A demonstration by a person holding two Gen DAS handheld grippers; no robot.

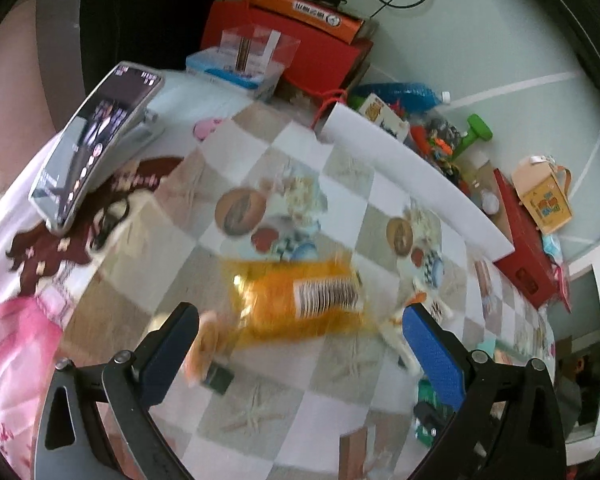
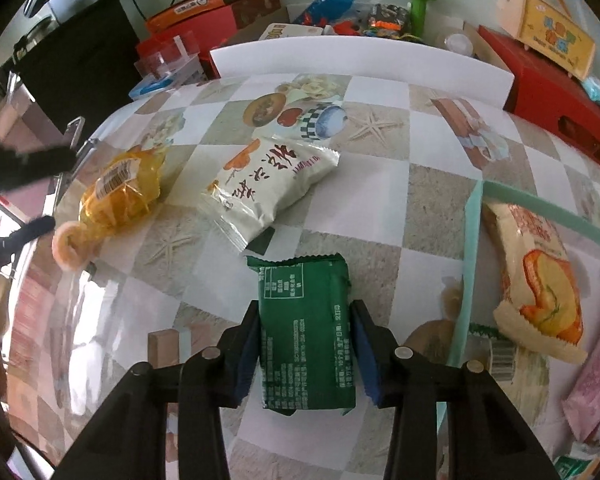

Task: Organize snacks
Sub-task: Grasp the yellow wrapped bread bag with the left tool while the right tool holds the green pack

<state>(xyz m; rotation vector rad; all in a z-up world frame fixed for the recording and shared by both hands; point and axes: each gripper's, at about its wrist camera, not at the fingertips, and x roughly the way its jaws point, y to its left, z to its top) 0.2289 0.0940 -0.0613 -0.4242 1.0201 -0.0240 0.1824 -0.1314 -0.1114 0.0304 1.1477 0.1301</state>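
Note:
In the right wrist view my right gripper [image 2: 306, 320] is shut on a green snack packet [image 2: 304, 328] over the checked table. A white snack bag [image 2: 266, 184] lies beyond it. A yellow snack pack [image 2: 120, 192] lies at the left, with my left gripper's fingers [image 2: 40, 224] beside it. A cream and orange snack bag [image 2: 540, 280] lies in a pale green tray [image 2: 466, 280] at the right. In the left wrist view my left gripper [image 1: 300, 320] is open, with the blurred yellow snack pack [image 1: 300, 296] just ahead between the fingers.
A phone on a stand [image 1: 96, 140] stands at the table's left. A white board [image 2: 360, 60] runs along the far edge. Red boxes [image 2: 556, 100], a blue bottle [image 2: 332, 0], a green dumbbell [image 2: 420, 4] and toys lie on the floor beyond.

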